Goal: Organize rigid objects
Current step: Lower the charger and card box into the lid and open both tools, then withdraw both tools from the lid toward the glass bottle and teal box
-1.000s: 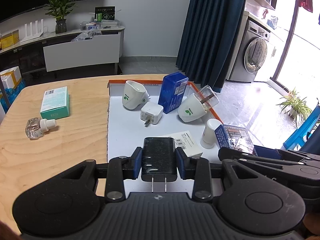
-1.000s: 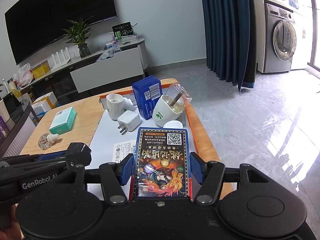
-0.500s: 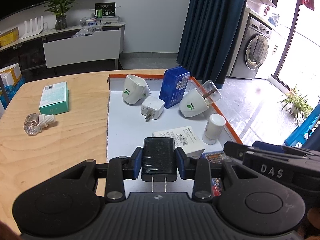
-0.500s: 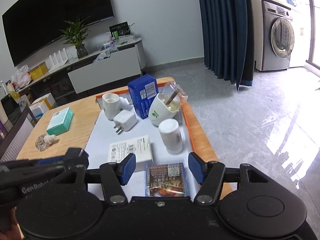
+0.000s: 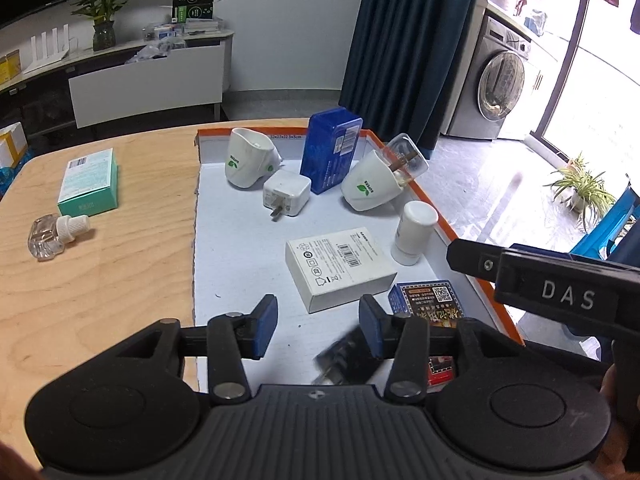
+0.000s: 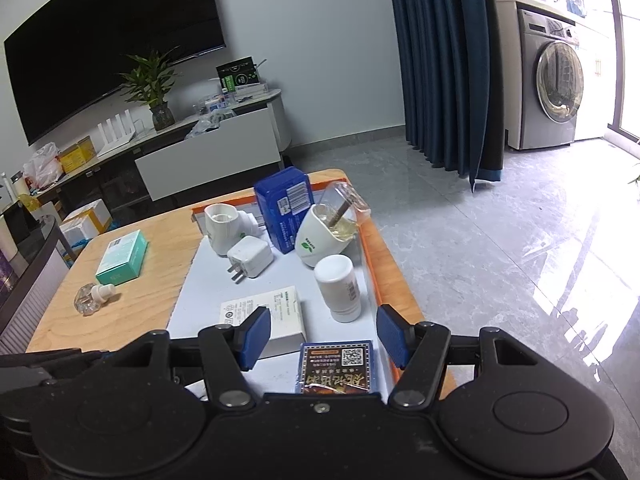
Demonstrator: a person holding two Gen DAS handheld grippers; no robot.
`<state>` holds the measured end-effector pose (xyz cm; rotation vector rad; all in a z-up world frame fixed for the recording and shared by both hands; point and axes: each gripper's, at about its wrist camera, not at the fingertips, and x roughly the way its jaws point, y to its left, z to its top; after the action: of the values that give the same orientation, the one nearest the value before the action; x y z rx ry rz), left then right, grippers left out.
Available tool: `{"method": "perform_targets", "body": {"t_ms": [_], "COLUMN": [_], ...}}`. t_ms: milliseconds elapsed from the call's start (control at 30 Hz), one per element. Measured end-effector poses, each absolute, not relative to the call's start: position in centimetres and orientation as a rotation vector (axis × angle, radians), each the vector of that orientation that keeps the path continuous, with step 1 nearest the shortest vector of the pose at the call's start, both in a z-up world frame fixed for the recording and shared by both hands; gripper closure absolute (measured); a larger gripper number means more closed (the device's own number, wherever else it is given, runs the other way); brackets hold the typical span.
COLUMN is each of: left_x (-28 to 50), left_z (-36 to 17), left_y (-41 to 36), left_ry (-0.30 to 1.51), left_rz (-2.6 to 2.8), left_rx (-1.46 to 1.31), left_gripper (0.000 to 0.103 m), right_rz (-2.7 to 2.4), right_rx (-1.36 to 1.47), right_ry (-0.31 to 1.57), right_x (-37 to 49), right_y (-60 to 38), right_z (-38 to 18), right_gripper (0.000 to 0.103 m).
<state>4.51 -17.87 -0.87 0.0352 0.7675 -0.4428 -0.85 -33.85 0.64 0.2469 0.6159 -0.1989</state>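
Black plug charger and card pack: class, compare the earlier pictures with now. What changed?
Left gripper released the black plug charger, now blurred below it; right gripper released the colourful card pack into the orange-rimmed tray. Other items stayed put.

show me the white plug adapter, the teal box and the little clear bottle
white plug adapter (image 5: 286, 193), left wrist view, on its top face
teal box (image 5: 89, 179), left wrist view, on its top face
clear bottle (image 5: 45, 237), left wrist view, on its glass body
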Motion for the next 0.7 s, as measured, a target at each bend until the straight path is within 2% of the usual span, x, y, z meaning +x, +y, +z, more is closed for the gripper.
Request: {"method": "perform_targets", "body": {"t_ms": [267, 700], "left_x": [4.5, 5.3], "left_z": [-0.1, 0.8], "left_y": [-15.8, -9.2], "left_ry": [0.743, 0.723], "left_rz": [-0.379, -0.222], "left_rx": [0.016, -0.046], "left_gripper": [0.042, 0.029], "right_rz": [-0.154, -0.044], "right_rx": [0.217, 0.143], "right_ry": [0.619, 0.623], "right_x": [-0.4, 1.4], "right_y": [-32.1, -27.3], "right_z": [1.2, 2.1], "right_gripper": [0.03, 0.026]}}
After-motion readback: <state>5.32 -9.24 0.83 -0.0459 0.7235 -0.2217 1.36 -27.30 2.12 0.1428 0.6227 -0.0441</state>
